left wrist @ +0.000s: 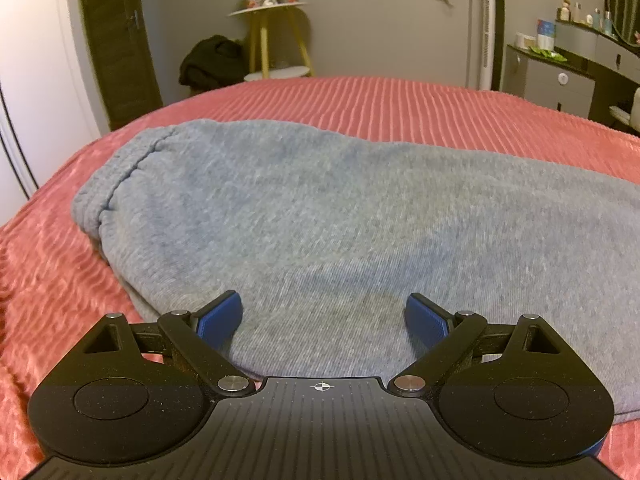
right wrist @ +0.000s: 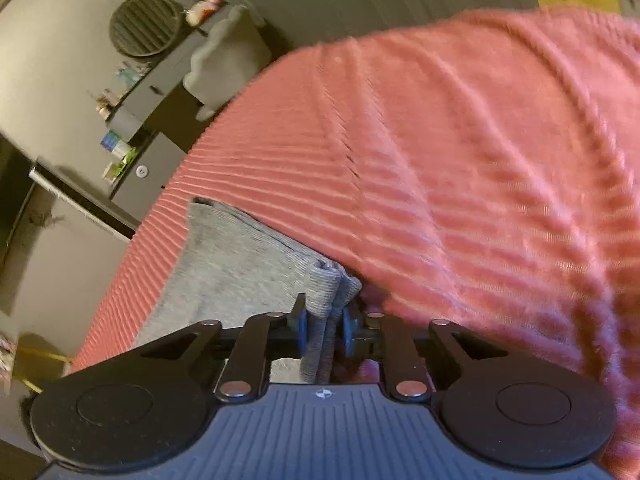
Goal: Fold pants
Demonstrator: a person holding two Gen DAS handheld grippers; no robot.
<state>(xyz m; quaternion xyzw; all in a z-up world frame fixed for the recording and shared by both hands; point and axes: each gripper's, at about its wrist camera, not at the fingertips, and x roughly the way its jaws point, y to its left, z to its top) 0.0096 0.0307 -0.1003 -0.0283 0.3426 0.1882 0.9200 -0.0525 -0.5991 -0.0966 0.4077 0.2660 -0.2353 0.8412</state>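
Note:
Grey sweatpants (left wrist: 320, 208) lie across a pink ribbed bedspread (left wrist: 400, 100), with the gathered waistband at the left. My left gripper (left wrist: 324, 318) is open and empty, its blue pads just above the near part of the pants. My right gripper (right wrist: 325, 326) is shut on a bunched ribbed edge of the pants (right wrist: 324, 284). The rest of that grey fabric (right wrist: 224, 264) trails to the left on the bedspread (right wrist: 460, 160).
Behind the bed stand a yellow-legged side table (left wrist: 276, 36), a dark pile of clothes (left wrist: 212, 60), a white tower fan (left wrist: 488, 24) and a grey dresser (left wrist: 560, 80) with small items. The dresser also shows in the right wrist view (right wrist: 148, 128).

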